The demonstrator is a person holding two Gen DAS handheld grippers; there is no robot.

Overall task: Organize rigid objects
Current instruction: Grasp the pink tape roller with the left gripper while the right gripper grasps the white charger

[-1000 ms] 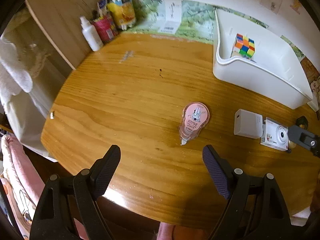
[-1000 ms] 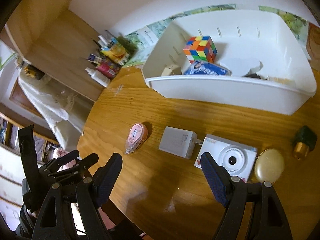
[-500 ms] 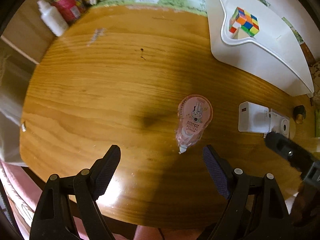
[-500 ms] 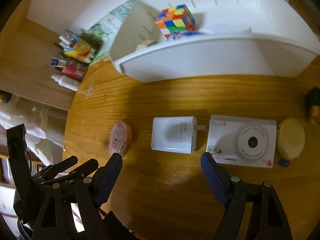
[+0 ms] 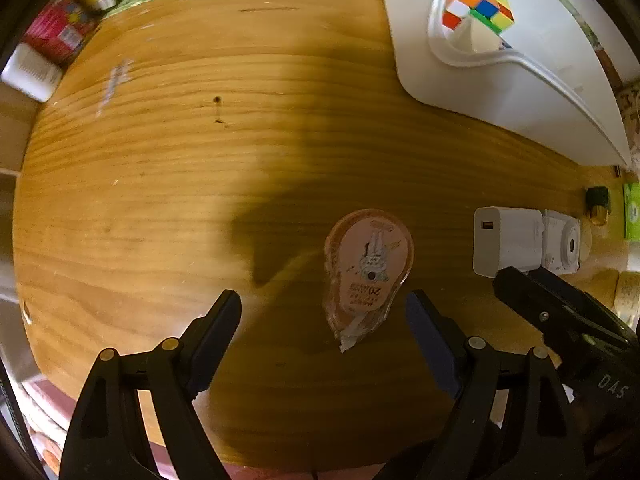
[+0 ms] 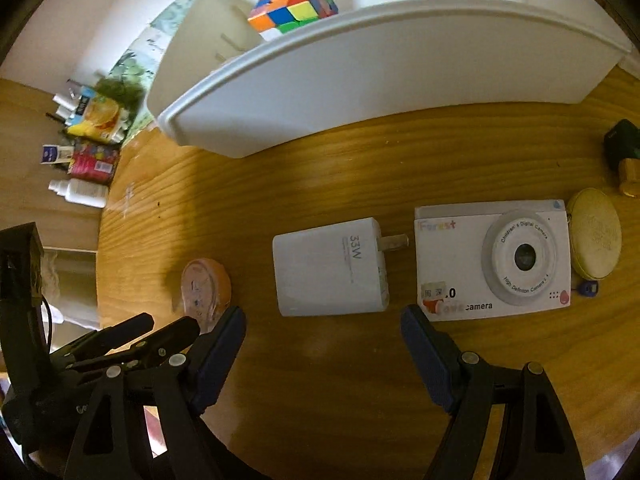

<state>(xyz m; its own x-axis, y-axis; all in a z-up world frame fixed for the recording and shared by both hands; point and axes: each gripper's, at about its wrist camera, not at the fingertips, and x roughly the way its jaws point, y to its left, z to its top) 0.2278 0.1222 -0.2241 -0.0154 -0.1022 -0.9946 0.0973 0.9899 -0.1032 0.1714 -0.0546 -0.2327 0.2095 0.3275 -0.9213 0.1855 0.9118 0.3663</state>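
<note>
A pink correction-tape dispenser (image 5: 368, 276) lies flat on the wooden table (image 5: 168, 184). My left gripper (image 5: 323, 312) points down over it, open, with the dispenser's tip between the fingers and nothing touching. A white charger (image 6: 330, 268) lies just ahead of my right gripper (image 6: 322, 332), which is open and holds nothing. A white children's camera (image 6: 492, 260) sits right of the charger, plug side facing it. The white bin (image 6: 380, 72) behind holds a colour cube (image 6: 292, 4). The dispenser (image 6: 204, 280) also shows left of the charger.
A round yellow case (image 6: 596, 240) and a dark green bottle with a gold cap (image 6: 622, 152) lie right of the camera. Bottles and packets (image 6: 88, 152) crowd the table's far left corner. The table edge runs close under both grippers.
Both grippers have sunk toward the table and tipped downward. The dispenser now sits between the left fingers, and the charger is closer in front of the right gripper. Nothing was grasped.
</note>
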